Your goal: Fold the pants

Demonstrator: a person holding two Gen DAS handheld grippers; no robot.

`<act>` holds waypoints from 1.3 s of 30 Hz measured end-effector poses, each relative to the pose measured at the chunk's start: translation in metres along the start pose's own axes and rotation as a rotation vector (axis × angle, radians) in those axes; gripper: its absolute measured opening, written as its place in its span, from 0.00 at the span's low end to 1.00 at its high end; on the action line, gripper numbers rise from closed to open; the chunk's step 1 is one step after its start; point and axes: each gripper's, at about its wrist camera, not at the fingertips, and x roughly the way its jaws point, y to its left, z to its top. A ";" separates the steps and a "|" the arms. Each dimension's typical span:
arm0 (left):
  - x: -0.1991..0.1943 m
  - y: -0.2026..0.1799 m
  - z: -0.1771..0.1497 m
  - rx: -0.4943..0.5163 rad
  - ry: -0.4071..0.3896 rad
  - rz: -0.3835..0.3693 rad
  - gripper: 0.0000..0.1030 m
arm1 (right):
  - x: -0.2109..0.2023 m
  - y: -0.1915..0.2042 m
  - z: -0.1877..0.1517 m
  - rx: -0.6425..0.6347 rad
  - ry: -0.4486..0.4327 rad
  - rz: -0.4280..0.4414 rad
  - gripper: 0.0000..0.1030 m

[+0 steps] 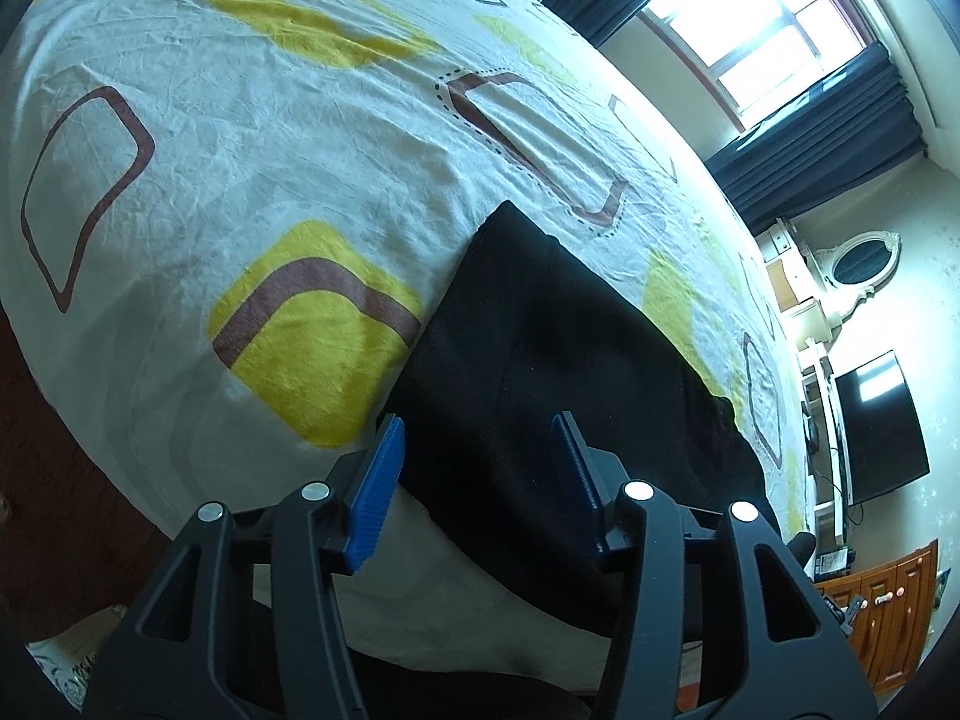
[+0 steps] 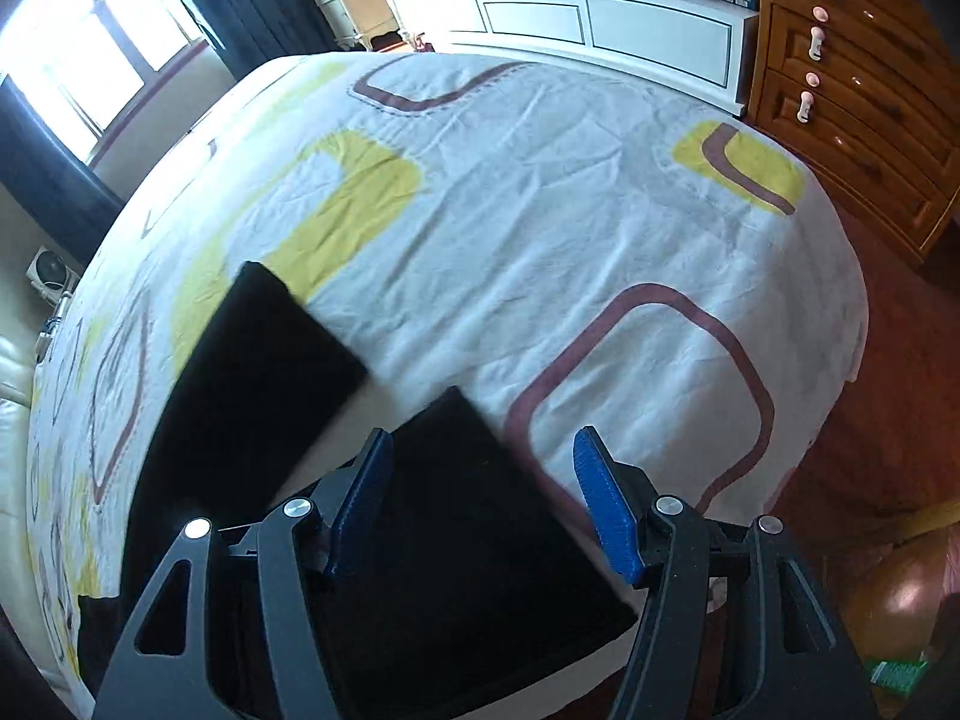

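Black pants (image 1: 540,348) lie flat on the patterned bedsheet (image 1: 240,150). In the left wrist view one end of them runs under my left gripper (image 1: 480,450), which is open with blue pads, just above the cloth near the bed's near edge. In the right wrist view the pants (image 2: 240,372) show two separate legs (image 2: 456,516) spreading apart. My right gripper (image 2: 480,474) is open over the nearer leg end, holding nothing.
The bed's near edge drops to a dark wooden floor (image 2: 870,420). A wooden chest of drawers (image 2: 852,90) and a white cabinet (image 2: 600,18) stand beyond the bed. A window with dark curtains (image 1: 810,120) and a television (image 1: 882,426) are to the side.
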 end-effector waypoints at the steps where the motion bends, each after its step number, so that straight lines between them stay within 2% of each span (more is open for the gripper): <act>1: 0.002 -0.003 -0.001 -0.006 0.003 0.005 0.51 | 0.009 -0.003 0.001 -0.005 0.018 0.008 0.61; 3: 0.006 -0.009 -0.003 -0.018 0.007 0.015 0.54 | 0.019 0.011 -0.001 -0.071 0.032 -0.005 0.47; 4: 0.006 -0.012 -0.003 -0.018 0.004 0.021 0.55 | 0.021 0.020 -0.002 -0.139 0.037 -0.009 0.26; 5: 0.006 -0.016 -0.004 -0.013 -0.002 0.028 0.55 | 0.021 0.027 0.000 -0.191 0.044 0.001 0.09; 6: 0.007 -0.020 -0.003 -0.006 -0.011 0.038 0.56 | 0.011 0.044 0.000 -0.231 0.037 0.001 0.08; 9: 0.005 -0.027 -0.003 -0.008 -0.041 0.059 0.56 | -0.009 0.050 0.011 -0.274 -0.082 -0.002 0.08; 10: 0.004 -0.029 -0.004 -0.013 -0.047 0.061 0.56 | -0.007 0.048 0.015 -0.271 -0.083 -0.010 0.08; 12: 0.004 -0.030 -0.005 -0.010 -0.050 0.072 0.56 | 0.017 0.036 0.012 -0.260 -0.015 -0.036 0.10; 13: 0.003 -0.029 -0.006 -0.008 -0.050 0.079 0.56 | 0.020 0.030 0.009 -0.248 -0.020 -0.023 0.15; 14: 0.002 -0.028 -0.006 -0.009 -0.050 0.083 0.56 | 0.015 0.022 0.008 -0.213 -0.034 -0.002 0.25; 15: 0.001 -0.027 -0.006 -0.011 -0.049 0.088 0.56 | 0.008 0.016 0.010 -0.153 -0.047 0.021 0.31; 17: -0.001 -0.022 -0.005 -0.021 -0.059 0.096 0.58 | -0.016 0.002 0.011 -0.018 -0.153 0.055 0.32; 18: -0.002 -0.021 -0.004 -0.029 -0.067 0.098 0.62 | -0.026 -0.003 0.010 0.051 -0.200 0.110 0.33; 19: -0.003 -0.019 -0.004 -0.040 -0.073 0.095 0.63 | -0.031 -0.006 0.009 0.118 -0.213 0.203 0.35; 21: -0.002 -0.017 -0.001 -0.057 -0.079 0.080 0.64 | -0.018 0.000 0.007 0.214 -0.127 0.393 0.36; 22: -0.003 -0.017 -0.001 -0.062 -0.085 0.073 0.67 | -0.007 0.007 0.005 0.232 -0.075 0.433 0.36; 23: -0.004 -0.017 -0.002 -0.066 -0.089 0.067 0.70 | 0.002 0.015 0.002 0.241 -0.044 0.456 0.36; 25: -0.007 -0.018 -0.003 -0.076 -0.098 0.048 0.83 | 0.018 0.029 -0.003 0.251 -0.008 0.464 0.36; 28: -0.009 -0.018 -0.004 -0.093 -0.102 0.019 0.89 | 0.042 0.041 -0.007 0.309 0.034 0.458 0.36; 30: -0.007 -0.016 -0.003 -0.110 -0.090 0.013 0.90 | 0.049 0.040 -0.010 0.389 0.006 0.475 0.36; 31: -0.005 -0.014 -0.004 -0.119 -0.080 0.014 0.90 | 0.049 0.040 -0.011 0.418 -0.007 0.485 0.35; 33: 0.000 -0.011 -0.005 -0.138 -0.052 0.016 0.90 | 0.047 0.044 -0.013 0.429 -0.017 0.476 0.20; 34: 0.003 -0.008 -0.006 -0.153 -0.037 0.015 0.90 | 0.047 0.046 -0.013 0.421 -0.014 0.485 0.06; 37: 0.005 -0.003 -0.007 -0.194 -0.019 0.000 0.90 | 0.029 0.044 -0.017 0.447 -0.057 0.523 0.06; 39: 0.002 -0.006 -0.006 -0.177 -0.038 -0.009 0.90 | 0.007 0.040 -0.019 0.442 -0.101 0.556 0.06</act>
